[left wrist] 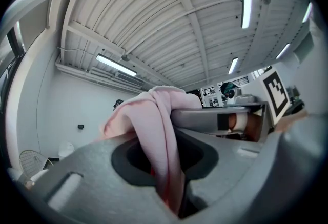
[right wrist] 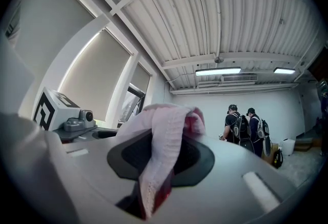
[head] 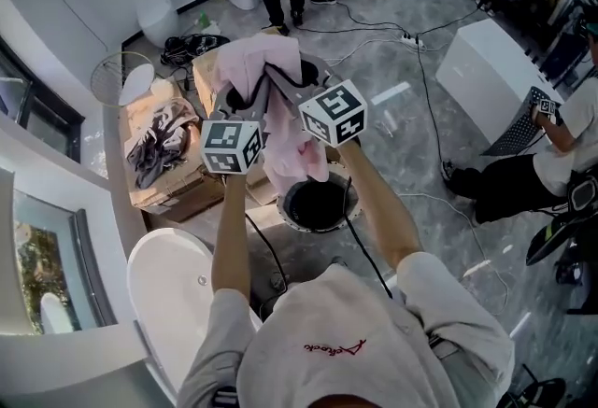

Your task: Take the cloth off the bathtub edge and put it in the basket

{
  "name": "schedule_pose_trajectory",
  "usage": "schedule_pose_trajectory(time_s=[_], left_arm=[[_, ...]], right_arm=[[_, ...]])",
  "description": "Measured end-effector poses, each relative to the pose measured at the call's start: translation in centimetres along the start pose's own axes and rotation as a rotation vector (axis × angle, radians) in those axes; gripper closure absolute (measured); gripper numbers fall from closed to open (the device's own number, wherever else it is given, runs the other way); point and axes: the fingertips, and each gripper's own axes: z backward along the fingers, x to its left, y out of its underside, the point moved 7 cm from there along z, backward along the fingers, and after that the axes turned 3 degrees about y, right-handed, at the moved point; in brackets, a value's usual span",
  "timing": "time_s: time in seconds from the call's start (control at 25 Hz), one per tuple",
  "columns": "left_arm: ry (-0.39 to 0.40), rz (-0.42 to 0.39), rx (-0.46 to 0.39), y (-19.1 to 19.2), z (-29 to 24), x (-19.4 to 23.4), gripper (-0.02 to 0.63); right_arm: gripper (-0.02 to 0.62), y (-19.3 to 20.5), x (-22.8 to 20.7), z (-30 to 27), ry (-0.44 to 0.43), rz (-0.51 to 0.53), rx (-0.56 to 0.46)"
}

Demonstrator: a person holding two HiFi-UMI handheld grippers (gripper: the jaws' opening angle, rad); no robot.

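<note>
— The cloth (head: 280, 117) looks soft and matt, with a nubbly knitted weave.
— The left gripper (left wrist: 165, 138) and right gripper (right wrist: 161, 138) look like smooth matt grey plastic. The bathtub (head: 163, 294) is glossy white, and the floor (head: 420, 173) is faintly polished.

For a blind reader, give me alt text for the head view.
From above: a person's left gripper and right gripper both clamp a pink cloth, its loose end hanging over a black basket on the floor.

Pale pink cloth (head: 280, 131), bunched, hanging in the air; round black basket (head: 322, 210) below it
</note>
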Motion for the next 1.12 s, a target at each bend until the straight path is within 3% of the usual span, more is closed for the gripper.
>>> schedule_pose_trajectory(time_s=[0.56,1.12], left_arm=[[0.067,0.003,0.063,1.9,-3.3,-6.6,0.522],[0.105,0.108,0.156,8.6,-3.3,-9.3,0.522]], right_arm=[[0.497,2.3,-3.6,6.7,0.077,-0.057,0.025],[0.497,8.8,-3.4,9.6,0.12,-0.133,0.146]])
